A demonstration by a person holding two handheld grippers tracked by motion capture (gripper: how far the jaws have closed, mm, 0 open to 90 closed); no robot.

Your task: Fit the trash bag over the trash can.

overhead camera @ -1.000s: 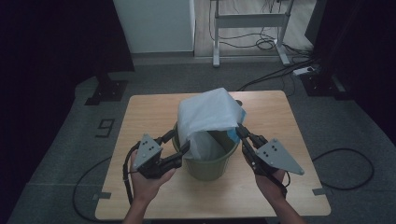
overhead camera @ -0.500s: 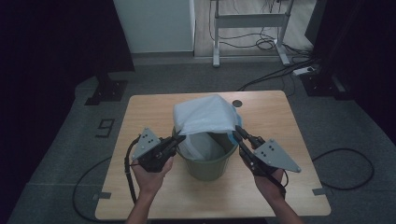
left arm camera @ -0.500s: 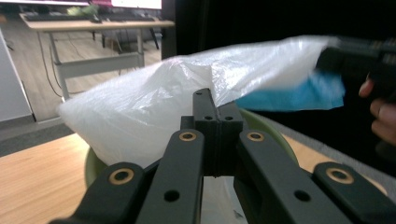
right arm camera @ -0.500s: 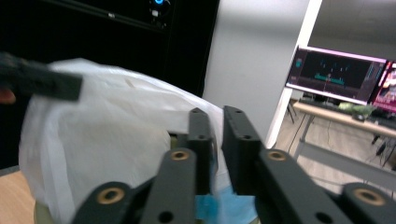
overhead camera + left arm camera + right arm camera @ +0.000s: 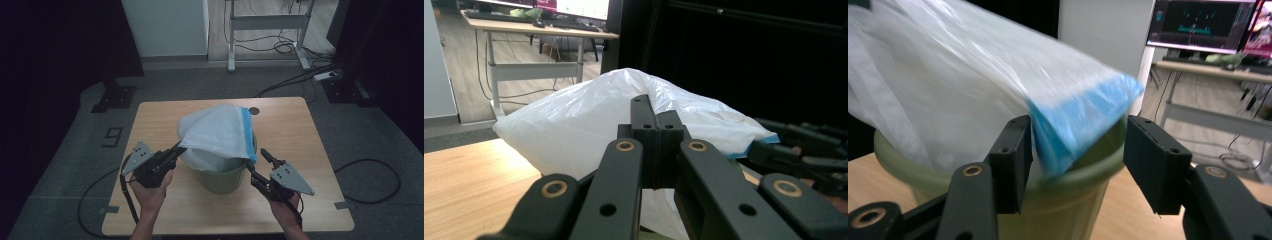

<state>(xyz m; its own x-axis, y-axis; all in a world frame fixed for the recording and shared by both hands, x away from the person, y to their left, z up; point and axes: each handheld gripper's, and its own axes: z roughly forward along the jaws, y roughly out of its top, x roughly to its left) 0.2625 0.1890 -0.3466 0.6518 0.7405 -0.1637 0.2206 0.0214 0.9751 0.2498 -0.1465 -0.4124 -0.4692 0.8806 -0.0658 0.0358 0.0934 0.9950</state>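
A person sat at a wooden table [image 5: 150, 125] holding a black two-jaw gripper in each hand. Between the two grippers stood a green bin [image 5: 223, 177], with a white plastic bag [image 5: 215, 132] draped over its mouth and puffed up above the rim. The bag had a blue band [image 5: 246, 135] along the edge nearest the right gripper.

The left gripper [image 5: 177, 148] met the bag at its near left edge, just beside the bin's rim. In the left gripper view its jaws were pressed fully together, with white film lying straight ahead of them and spreading to both sides; the film appeared pinched between the tips, though the contact itself was hidden behind the jaws.

The right gripper [image 5: 255, 161] sat at the bin's right side, its tips just beside the rim. Its jaws had just been opening and stood well apart. In the right gripper view the blue corner of the bag [image 5: 1083, 117] hung in the gap between them, close against the left jaw and apart from the right one, with the bin's rim [image 5: 1073, 175] directly behind. Neither pad pressed on the bag.
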